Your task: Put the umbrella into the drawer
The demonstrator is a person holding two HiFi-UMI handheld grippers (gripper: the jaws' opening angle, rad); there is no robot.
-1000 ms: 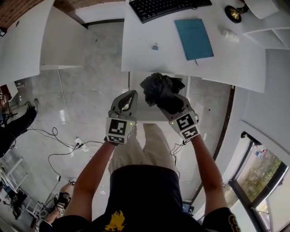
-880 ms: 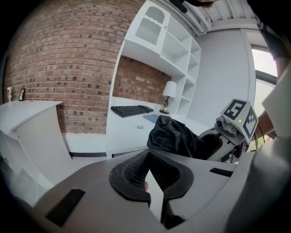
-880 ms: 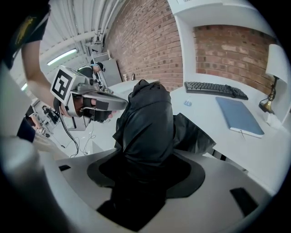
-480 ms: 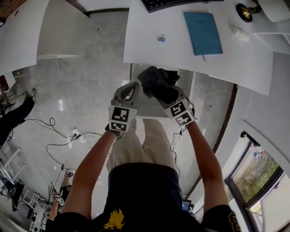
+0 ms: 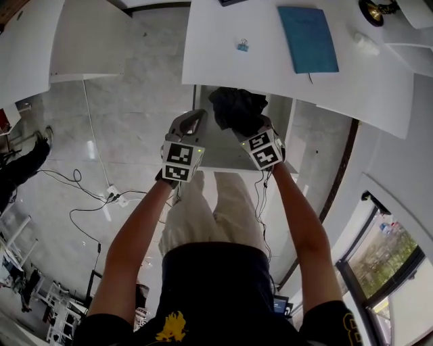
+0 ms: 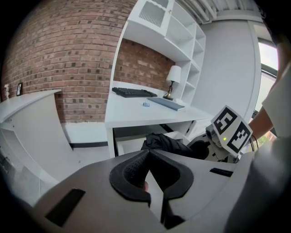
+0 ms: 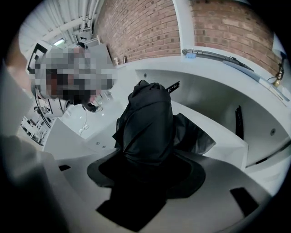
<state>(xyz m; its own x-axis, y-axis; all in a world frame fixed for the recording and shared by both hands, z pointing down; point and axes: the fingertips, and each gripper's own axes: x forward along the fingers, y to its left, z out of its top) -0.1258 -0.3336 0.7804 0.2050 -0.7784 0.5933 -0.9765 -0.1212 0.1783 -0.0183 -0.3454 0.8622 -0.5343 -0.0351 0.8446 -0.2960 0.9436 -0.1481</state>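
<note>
My right gripper (image 5: 246, 130) is shut on the black folded umbrella (image 5: 235, 110) and holds it over the open white drawer (image 5: 211, 154) under the desk. In the right gripper view the umbrella (image 7: 148, 125) stands up from between the jaws of my right gripper (image 7: 148, 159) and hides the pads, with the drawer's wall (image 7: 225, 136) just beyond it. My left gripper (image 5: 195, 117) hovers to the left of the umbrella, over the drawer's left side. In the left gripper view my left gripper (image 6: 149, 154) has its jaws together on nothing, and the umbrella (image 6: 166, 143) shows just past them.
The white desk (image 5: 223, 67) above the drawer carries a blue notebook (image 5: 308, 37), a small binder clip (image 5: 242, 45) and a lamp base (image 5: 379, 8). A second white counter (image 5: 74, 40) stands at the left. Cables (image 5: 101, 199) lie on the floor.
Both grippers have moved forward toward the desk. The umbrella has gone from in front of the drawer to over its open inside. The left gripper stays shut beside it.
</note>
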